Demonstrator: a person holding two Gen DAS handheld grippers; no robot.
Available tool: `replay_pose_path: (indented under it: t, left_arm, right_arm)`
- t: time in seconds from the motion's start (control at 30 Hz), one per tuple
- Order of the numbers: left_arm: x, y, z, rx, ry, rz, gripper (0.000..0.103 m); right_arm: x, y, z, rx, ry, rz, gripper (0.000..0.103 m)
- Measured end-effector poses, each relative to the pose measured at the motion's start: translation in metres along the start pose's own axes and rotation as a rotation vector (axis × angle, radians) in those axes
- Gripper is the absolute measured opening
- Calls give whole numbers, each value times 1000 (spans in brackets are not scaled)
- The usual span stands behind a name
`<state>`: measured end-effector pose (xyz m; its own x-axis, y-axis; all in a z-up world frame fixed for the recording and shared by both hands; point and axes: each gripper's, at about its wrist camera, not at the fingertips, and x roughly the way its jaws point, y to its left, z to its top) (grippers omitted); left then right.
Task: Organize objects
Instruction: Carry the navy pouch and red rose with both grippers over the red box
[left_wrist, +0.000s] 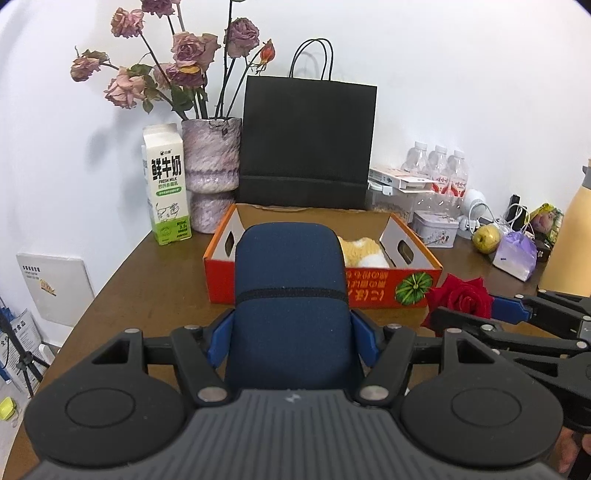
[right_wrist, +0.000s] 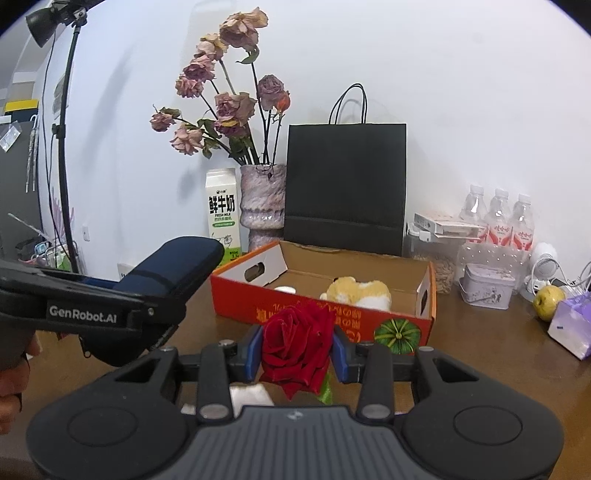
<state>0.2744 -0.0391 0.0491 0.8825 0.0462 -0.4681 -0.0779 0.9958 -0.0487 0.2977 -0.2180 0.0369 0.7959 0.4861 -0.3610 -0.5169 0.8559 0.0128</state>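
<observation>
Left wrist view: left gripper (left_wrist: 291, 334) clamped on a navy zip case (left_wrist: 290, 295), blue pads pressed to both its sides, case held above the wooden table (left_wrist: 147, 288). Just beyond, an open orange box (left_wrist: 391, 286) with a plush toy (left_wrist: 364, 251) inside. Milk carton (left_wrist: 166, 184) and vase (left_wrist: 210, 173) behind.

Right wrist view: right gripper (right_wrist: 297, 349) closed narrow on a red rose (right_wrist: 295, 343), bloom between the pads, in front of the orange box. Left gripper with the case at left.
</observation>
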Motion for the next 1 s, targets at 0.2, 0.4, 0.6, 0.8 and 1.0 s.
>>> replay_pose_path:
  t: [0.2, 0.4, 0.6, 0.8, 1.0]
  left_arm:
    - [21, 1, 17, -4, 3, -19, 67]
    - [45, 1, 34, -10, 8, -22, 67]
    - [66, -1, 49, -8, 5, -15, 67]
    - [87, 1, 63, -10, -3, -12, 67]
    - [107, 2, 75, -23, -16, -5, 67]
  right_arm:
    - [23, -5, 17, -5, -5, -2, 37]
    - [45, -12, 32, -9, -8, -3, 37]
    - [68, -20, 42, -15, -5, 0, 37]
    - [91, -31, 51, -11, 5, 0, 37]
    - [114, -46, 57, 7, 21, 2, 37]
